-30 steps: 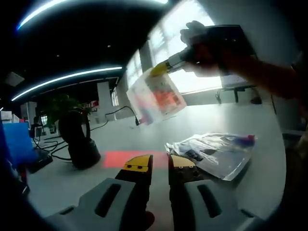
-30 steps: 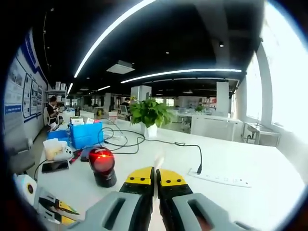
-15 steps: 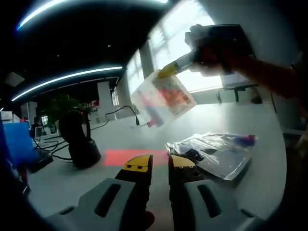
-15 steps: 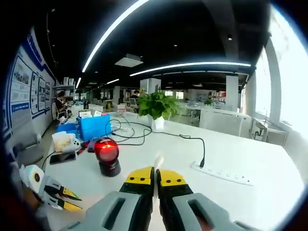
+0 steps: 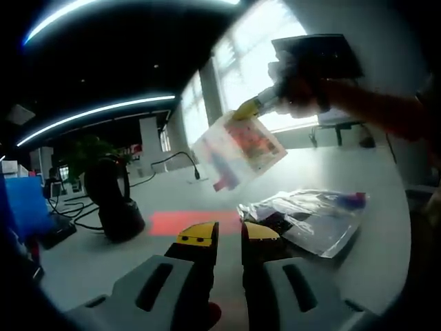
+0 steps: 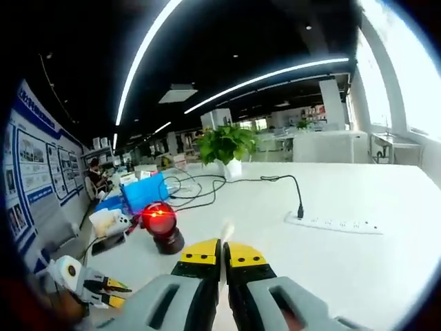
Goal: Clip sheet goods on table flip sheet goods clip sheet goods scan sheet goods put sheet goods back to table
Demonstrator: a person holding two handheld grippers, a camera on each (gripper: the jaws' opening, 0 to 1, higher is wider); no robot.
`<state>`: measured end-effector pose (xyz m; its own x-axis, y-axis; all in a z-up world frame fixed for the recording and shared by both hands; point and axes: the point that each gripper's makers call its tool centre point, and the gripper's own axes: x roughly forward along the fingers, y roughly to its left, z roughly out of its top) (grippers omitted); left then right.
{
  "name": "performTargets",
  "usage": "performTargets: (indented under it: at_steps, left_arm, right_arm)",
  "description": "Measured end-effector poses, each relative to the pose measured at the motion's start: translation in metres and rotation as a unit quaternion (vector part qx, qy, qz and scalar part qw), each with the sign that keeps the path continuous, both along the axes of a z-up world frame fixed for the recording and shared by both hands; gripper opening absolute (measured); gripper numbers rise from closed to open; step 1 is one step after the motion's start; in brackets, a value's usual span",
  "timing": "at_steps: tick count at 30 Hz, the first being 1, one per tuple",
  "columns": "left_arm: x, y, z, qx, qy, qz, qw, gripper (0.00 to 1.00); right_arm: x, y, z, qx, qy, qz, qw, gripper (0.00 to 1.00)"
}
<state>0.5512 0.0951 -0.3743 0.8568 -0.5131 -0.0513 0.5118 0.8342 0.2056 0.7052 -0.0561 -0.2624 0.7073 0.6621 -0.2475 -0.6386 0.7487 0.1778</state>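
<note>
- Right tongs [image 6: 221, 249] are clamped on a flat packet [image 5: 238, 150], held up above the left tongs [image 5: 227, 234].
- Left tongs are together, holding nothing, with the bag pile [image 5: 310, 217] just beside them on the desk [image 5: 172, 200].
- Scanner [image 6: 162, 226] glows red ahead-left of the right tongs.

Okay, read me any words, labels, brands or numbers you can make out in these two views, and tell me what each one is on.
None can be read.
Sheet packet clamped in the right gripper: red and orange print, too blurred.
Packets on the table: dark label, too blurred.
Wall posters: blue panels, text too small.
Blue box: no legible marking.
</note>
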Motion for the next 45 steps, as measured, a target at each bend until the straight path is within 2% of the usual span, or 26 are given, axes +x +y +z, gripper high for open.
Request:
performTargets:
  at_steps: [6,8,11,21,30,37,41,45]
  left_arm:
    - [0.0,0.0,-0.001,0.002,0.0,0.001,1.0,0.06]
    - [0.0,0.0,-0.001,0.003,0.001,0.001,1.0,0.06]
    - [0.0,-0.001,-0.001,0.003,0.001,0.001,1.0,0.06]
    - [0.001,0.0,-0.001,0.003,0.0,0.0,1.0,0.06]
    - [0.002,0.0,-0.001,0.005,0.0,-0.001,1.0,0.06]
    - [0.003,0.0,-0.001,0.006,-0.001,-0.003,1.0,0.06]
    - [0.003,-0.001,-0.001,0.006,0.0,-0.004,1.0,0.06]
    - [0.004,0.0,-0.001,0.005,0.0,-0.005,1.0,0.06]
  right_arm:
    - [0.006,-0.011,-0.009,-0.089,-0.053,-0.002,0.9946,0.0]
    - [0.009,-0.012,-0.009,-0.1,-0.06,-0.003,0.9931,0.0]
    - [0.015,-0.017,-0.012,-0.145,-0.085,-0.01,0.9857,0.0]
    - [0.03,-0.023,-0.035,-0.188,-0.083,-0.027,0.9782,0.0]
    - [0.046,-0.043,-0.058,-0.184,-0.045,-0.054,0.9804,0.0]
    - [0.061,-0.05,-0.075,-0.211,-0.041,-0.048,0.9754,0.01]
    - [0.058,-0.049,-0.084,-0.223,-0.039,-0.04,0.9733,0.02]
    - [0.06,-0.051,-0.094,-0.245,-0.04,-0.037,0.9679,0.02]
